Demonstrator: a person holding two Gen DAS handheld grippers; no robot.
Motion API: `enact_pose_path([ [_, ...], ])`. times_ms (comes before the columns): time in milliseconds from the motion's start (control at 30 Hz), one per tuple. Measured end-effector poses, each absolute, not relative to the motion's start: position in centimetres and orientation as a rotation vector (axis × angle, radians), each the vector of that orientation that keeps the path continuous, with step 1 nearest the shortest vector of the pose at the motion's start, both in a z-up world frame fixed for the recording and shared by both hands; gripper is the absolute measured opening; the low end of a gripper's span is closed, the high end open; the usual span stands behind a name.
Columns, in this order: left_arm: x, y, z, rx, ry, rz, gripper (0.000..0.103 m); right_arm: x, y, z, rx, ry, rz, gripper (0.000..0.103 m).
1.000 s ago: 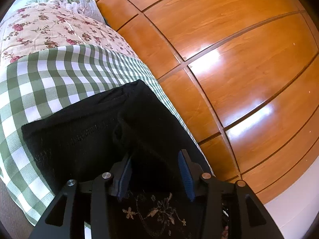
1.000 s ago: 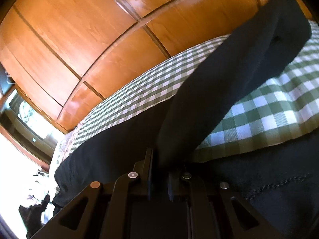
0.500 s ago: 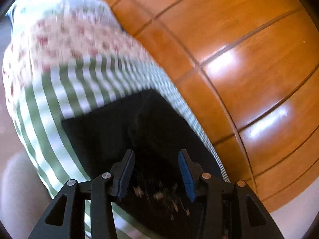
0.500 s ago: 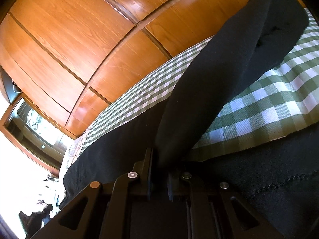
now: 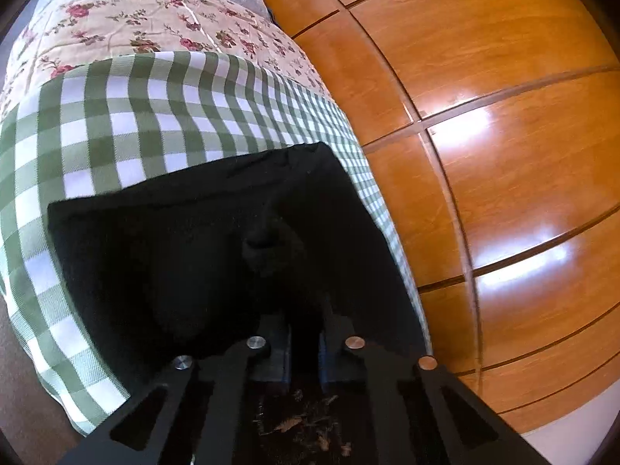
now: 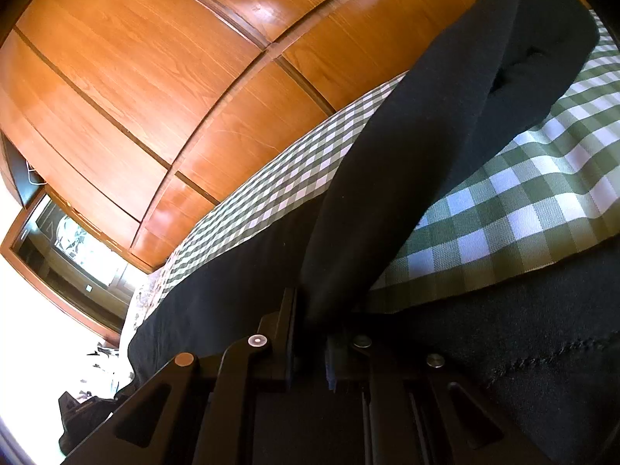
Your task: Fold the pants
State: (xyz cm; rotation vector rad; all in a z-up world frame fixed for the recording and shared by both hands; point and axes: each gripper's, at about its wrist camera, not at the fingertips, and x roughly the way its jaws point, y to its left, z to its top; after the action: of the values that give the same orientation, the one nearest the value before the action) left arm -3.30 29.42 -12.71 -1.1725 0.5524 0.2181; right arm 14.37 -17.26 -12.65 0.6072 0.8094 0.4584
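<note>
Black pants [image 5: 186, 248] lie on a green-and-white checked bedspread [image 5: 128, 116]. My left gripper [image 5: 304, 333] sits at their near edge; its jaws are closing, with a pinch of black cloth between the blue pads. In the right wrist view a long strip of the pants [image 6: 426, 135] runs taut from the top right down into my right gripper [image 6: 312, 333], which is shut on it. More black cloth [image 6: 523, 348] lies under and beside that gripper, over the checked bedspread [image 6: 523, 201].
A glossy wooden wardrobe [image 5: 503, 116] stands close along the bed's far side, also seen as panelled doors [image 6: 155, 58]. A floral quilt [image 5: 135, 11] covers the bed beyond the checks. A bright window [image 6: 77, 240] is at the left.
The left gripper's jaws went from wide apart to nearly together, pinching black cloth, after a quick swing of its view. The right gripper kept its hold and barely moved.
</note>
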Motion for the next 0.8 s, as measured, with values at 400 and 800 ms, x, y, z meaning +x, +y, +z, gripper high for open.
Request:
enact_pose_path([
  [400,-5.3,34.0,-9.2,-1.086,0.474,0.117,0.007,8.9,-15.2,-6.5,0.480,0.707,0.522,0.012],
  [800,-7.2,34.3,-15.3,-1.112,0.552,0.184,0.007,5.5,-14.6,-12.3,0.471,0.844,0.565,0.013],
])
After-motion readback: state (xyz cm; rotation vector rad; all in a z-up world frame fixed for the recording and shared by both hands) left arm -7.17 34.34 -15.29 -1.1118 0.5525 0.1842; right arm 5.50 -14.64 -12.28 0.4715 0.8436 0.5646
